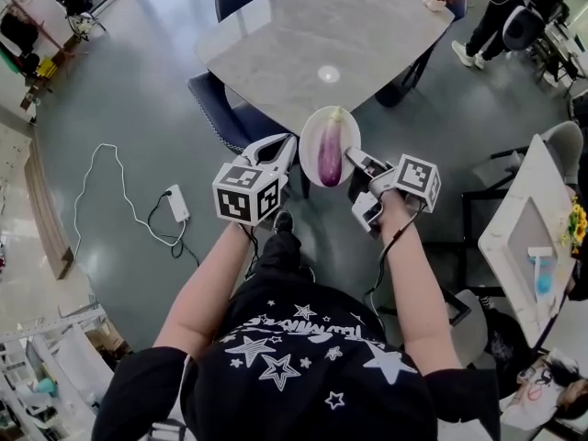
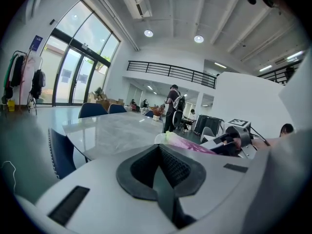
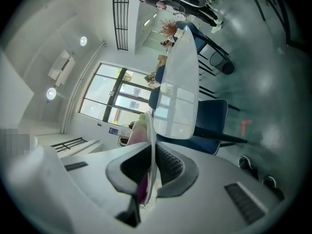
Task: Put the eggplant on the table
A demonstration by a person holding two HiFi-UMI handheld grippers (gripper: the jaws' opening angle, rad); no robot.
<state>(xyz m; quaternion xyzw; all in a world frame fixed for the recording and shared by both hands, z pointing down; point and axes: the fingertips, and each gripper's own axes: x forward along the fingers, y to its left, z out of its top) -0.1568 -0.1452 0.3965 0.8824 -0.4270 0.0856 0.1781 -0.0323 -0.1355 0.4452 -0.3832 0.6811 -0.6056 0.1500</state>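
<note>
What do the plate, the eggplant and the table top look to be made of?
Plate: white, thin and glossy; ceramic or melamine, can't tell which.
Eggplant: shiny purple skin with a pale green cap; real or a plastic replica, unclear.
Table top: grey veined slab with a bright glare spot; polished stone or a look-alike.

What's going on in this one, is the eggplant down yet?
Not yet. A person stands in front of a grey table with a gripper in each hand. The right gripper is shut on the rim of a white plate and holds it in the air by the table's near edge. The purple eggplant lies on the plate. The left gripper is shut with nothing in it, just beside the plate's left side.
</note>
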